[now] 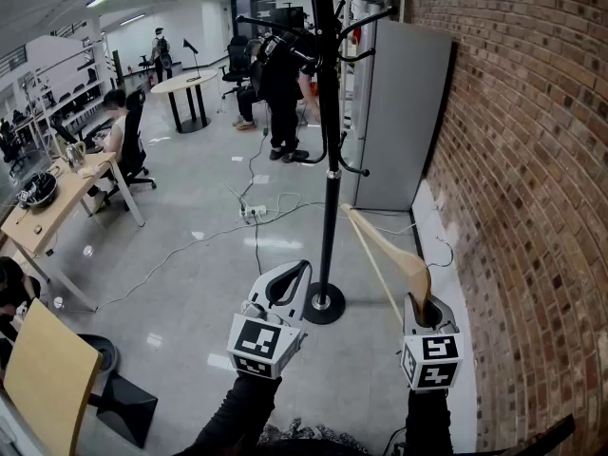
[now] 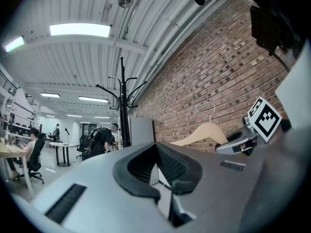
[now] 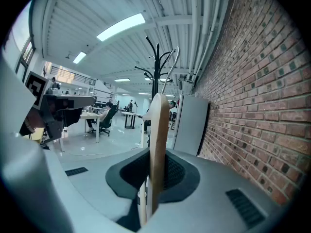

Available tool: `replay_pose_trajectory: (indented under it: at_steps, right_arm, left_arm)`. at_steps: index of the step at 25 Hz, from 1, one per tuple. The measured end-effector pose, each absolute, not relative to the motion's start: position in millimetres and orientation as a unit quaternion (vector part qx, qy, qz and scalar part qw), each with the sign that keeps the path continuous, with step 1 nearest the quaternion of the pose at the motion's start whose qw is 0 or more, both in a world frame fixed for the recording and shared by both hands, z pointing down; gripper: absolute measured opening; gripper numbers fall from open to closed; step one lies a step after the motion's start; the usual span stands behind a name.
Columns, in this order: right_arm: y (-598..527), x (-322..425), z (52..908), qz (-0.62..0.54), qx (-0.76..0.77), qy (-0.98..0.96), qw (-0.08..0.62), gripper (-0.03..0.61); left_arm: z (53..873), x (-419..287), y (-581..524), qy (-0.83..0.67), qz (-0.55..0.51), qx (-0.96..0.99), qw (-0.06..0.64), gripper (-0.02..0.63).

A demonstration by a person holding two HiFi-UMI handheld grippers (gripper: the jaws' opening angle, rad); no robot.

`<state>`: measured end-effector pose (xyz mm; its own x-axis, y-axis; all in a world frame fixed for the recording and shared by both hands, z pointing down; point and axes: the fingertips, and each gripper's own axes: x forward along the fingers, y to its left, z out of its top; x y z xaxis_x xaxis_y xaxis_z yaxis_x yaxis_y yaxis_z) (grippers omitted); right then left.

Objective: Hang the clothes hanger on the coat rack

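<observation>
Right tongs (image 3: pixel 151 181): clamped on the wooden clothes hanger (image 1: pixel 385 248)
Left tongs (image 2: pixel 163 174): narrow, nothing between
Coat rack (image 1: pixel 329 160): black, upright, near hanger
Markings: black-white squares on cubes (image 1: pixel 257 342)

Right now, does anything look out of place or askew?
Loose cables and a power strip trail across the floor near the coat rack, a likely trip hazard. The rack stands upright; the right hand-held gripper holds the hanger.
</observation>
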<state>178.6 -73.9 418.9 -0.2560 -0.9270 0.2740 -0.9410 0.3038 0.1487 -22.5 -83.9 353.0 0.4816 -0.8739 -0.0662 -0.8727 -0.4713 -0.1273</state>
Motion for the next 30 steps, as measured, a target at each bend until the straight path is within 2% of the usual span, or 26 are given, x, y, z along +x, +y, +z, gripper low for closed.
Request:
replay_pose_trajectory:
  at_steps: [14,23,30]
  right_arm:
    - [-94,207,428,0.033,0.582,-0.796,0.164,0.048]
    - [-154,200,419,0.027,0.605,-0.777,0.17,0.048]
    - [-225,173,379,-0.001,0.633,-0.759,0.155,0.048]
  left_arm:
    - [364,-8,-106,0.524,-0.018,-0.85,0.058,0.008]
    - [370,-29,-173,0.511,-0.007,-0.858,0.052,0.008]
    - [359,-71,-245,0.502,0.0,-0.863,0.056,0.008]
